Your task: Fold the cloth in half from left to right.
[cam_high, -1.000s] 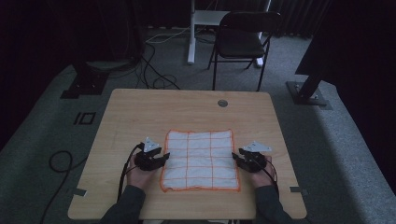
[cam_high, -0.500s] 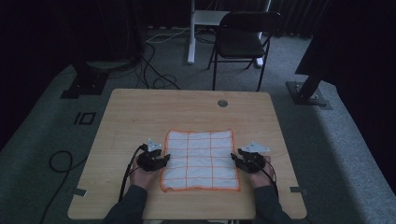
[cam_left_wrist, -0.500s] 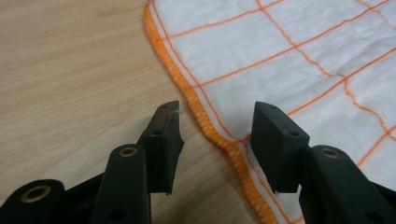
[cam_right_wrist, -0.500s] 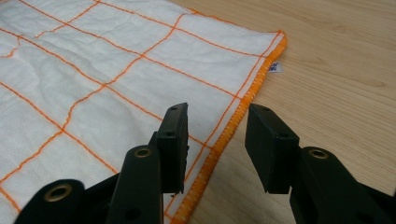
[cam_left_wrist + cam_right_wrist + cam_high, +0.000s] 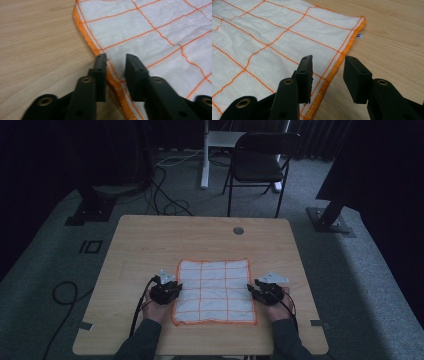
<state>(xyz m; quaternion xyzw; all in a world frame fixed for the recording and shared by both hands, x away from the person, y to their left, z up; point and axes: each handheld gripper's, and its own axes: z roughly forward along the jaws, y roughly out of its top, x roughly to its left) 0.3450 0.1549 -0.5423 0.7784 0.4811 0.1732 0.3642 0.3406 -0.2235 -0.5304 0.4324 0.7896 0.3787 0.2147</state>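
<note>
A white cloth (image 5: 214,291) with an orange grid and an orange stitched hem lies spread flat on the wooden table (image 5: 150,245), towards the person's side of it. Taking the cloth as the landmark, the left hand-held gripper (image 5: 166,290) sits at its left edge, about halfway along that side, and the right hand-held gripper (image 5: 266,291) sits at its right edge, opposite the first.

In the left gripper view, the left hand-held gripper (image 5: 115,65) has its two black jaws straddling the cloth's hem: one jaw stands over bare wood just outside the edge, the other over the white fabric just inside. Its jaws have just been closing, with the hem between them, yet a narrow gap still shows and the pads do not press on the fabric.

In the right gripper view, the right hand-held gripper (image 5: 328,68) also straddles the hem (image 5: 337,63), with one jaw above the cloth and the other above the table beside it. Its jaws stand apart with a clear gap, gripping nothing. A small white label (image 5: 359,35) pokes out from the cloth's edge near its far corner.

Beyond the cloth, near the table's far edge, is a round grommet (image 5: 238,230). A dark folding chair (image 5: 260,162) stands on the floor past the table.
</note>
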